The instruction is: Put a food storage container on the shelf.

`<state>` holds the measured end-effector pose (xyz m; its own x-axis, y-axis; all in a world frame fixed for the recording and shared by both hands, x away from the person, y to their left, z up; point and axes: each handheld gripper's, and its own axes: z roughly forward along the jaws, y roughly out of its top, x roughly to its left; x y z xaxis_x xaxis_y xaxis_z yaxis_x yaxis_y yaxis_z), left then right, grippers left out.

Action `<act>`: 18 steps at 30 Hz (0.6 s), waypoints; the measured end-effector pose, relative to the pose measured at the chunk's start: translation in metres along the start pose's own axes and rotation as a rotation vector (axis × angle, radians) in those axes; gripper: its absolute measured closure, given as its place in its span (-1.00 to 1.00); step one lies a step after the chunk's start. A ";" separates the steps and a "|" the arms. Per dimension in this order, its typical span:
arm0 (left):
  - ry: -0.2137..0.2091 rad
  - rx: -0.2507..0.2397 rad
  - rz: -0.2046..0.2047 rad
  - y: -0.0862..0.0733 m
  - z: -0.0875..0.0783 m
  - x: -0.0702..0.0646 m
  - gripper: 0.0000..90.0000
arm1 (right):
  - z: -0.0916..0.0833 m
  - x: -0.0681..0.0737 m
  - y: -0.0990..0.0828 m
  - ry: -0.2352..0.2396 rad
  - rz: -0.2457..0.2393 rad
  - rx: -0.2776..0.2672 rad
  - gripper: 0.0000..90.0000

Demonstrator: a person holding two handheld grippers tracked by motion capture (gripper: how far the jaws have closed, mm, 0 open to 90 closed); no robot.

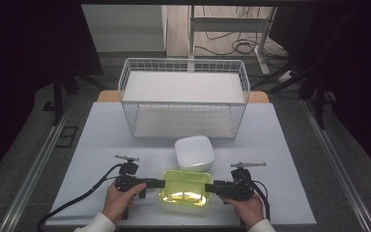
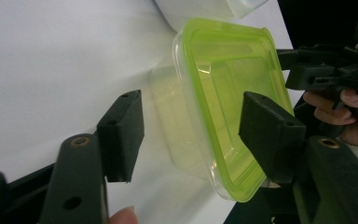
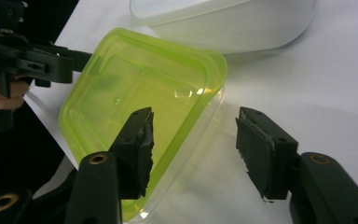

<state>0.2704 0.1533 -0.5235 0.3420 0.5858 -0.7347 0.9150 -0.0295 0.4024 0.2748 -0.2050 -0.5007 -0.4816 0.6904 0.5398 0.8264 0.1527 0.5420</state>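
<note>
We see a clear box with a green lid [image 1: 185, 187] at the near middle of the white table [image 1: 101, 135], at about six o'clock from the wire basket [image 1: 183, 96]. A white bowl [image 1: 194, 152], turned upside down as far as we can tell, sits just beyond the box at twelve o'clock, close to it; whether they touch we cannot say.

The left gripper [image 1: 160, 183] comes at the box from nine o'clock, held in the left hand [image 1: 121, 198]. In its own view [image 2: 191, 130] the jaws stand spread, with the lid's edge between them; the pads do not look pressed on it. The right gripper [image 1: 209, 187] comes from three o'clock in the right hand [image 1: 246, 208], and its view [image 3: 193, 140] shows jaws also spread, straddling the box's corner without clamping.

The bowl is cut off by the top edge in both gripper views. The box's clear lower wall is faint against the table, and glare hides part of the lid from above. Both sleeves run off the bottom edge.
</note>
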 end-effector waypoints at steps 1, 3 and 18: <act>-0.016 0.001 -0.006 0.000 0.002 0.000 0.00 | 0.001 0.000 -0.001 0.010 0.020 -0.004 0.14; -0.023 0.001 -0.009 0.000 0.002 0.001 0.04 | 0.002 0.000 -0.001 0.021 0.034 -0.007 0.17; -0.081 -0.004 -0.010 -0.005 0.000 -0.005 0.73 | -0.001 -0.008 -0.004 0.136 0.151 -0.019 0.73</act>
<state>0.2641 0.1509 -0.5218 0.3490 0.5190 -0.7803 0.9176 -0.0204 0.3969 0.2748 -0.2120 -0.5066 -0.3884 0.6027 0.6971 0.8872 0.0402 0.4596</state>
